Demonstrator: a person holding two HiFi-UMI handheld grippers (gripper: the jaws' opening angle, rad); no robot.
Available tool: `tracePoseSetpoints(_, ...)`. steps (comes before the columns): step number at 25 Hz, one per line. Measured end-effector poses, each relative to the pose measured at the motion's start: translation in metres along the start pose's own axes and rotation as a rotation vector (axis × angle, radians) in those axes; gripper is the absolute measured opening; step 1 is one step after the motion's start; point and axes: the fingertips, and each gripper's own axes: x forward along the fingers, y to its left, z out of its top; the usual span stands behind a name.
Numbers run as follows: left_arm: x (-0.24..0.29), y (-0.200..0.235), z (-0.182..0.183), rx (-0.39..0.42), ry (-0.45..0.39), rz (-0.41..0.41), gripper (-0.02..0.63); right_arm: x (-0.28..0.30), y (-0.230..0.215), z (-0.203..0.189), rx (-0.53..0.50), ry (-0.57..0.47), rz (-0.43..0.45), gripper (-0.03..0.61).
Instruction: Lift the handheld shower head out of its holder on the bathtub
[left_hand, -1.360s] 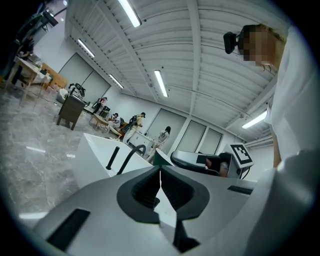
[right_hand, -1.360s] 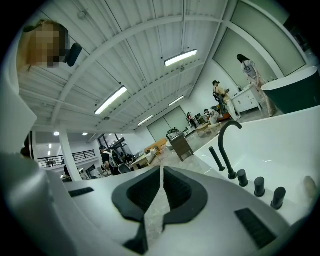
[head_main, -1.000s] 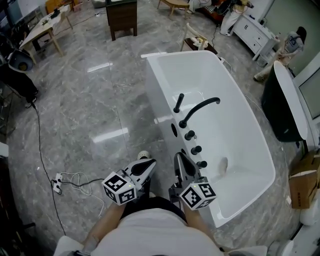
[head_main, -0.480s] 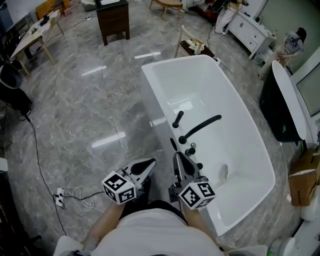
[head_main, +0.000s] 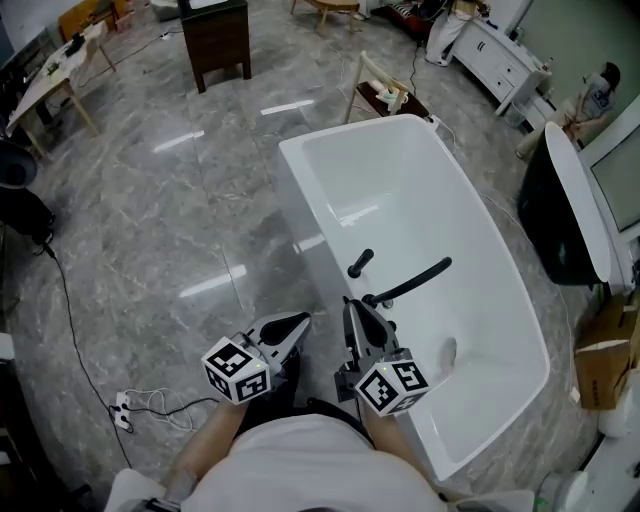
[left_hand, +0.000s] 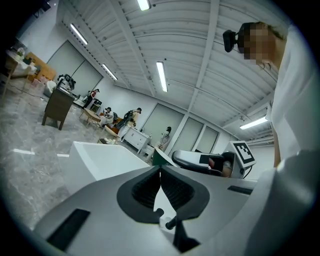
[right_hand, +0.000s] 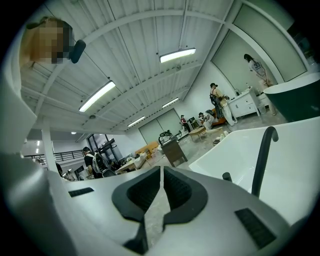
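Note:
The white bathtub fills the middle right of the head view. On its near-left rim a short black handheld shower head stands tilted in its holder, beside the curved black spout. My right gripper is shut and empty, its tip just short of the spout's base. My left gripper is shut and empty too, over the floor left of the tub. The right gripper view shows the closed pads, the spout and the shower head stub ahead. The left gripper faces the tub wall.
A dark wooden cabinet and a chair stand beyond the tub. On the floor at my left lies a cable with a power strip. A black tub and a cardboard box stand at the right. People are at the far back.
Both grippers have moved forward along the tub's side, still shut. The shower head and spout are now closer to the right gripper, and the black knobs have slipped under it.

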Motion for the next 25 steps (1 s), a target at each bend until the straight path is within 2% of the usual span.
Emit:
tracePoseSetpoints(6,0.018,0.029,0.017,0.007,0.004,-0.039,0.012,0.032,-0.008,0.002,-0.017,-0.001,-0.023,0.02)
tracePoseSetpoints(13,0.039,0.053,0.034,0.022,0.021,-0.087,0.012,0.061,-0.014,0.019,-0.062,-0.056,-0.057,0.02)
tracePoseSetpoints(19,0.053,0.057,0.04,0.021,0.027,-0.107,0.012,0.07,-0.02,0.03,-0.076,-0.069,-0.077,0.02)
tracePoseSetpoints(25,0.061,0.056,0.031,-0.013,0.034,-0.093,0.012,0.068,-0.035,0.019,-0.065,-0.042,-0.115,0.02)
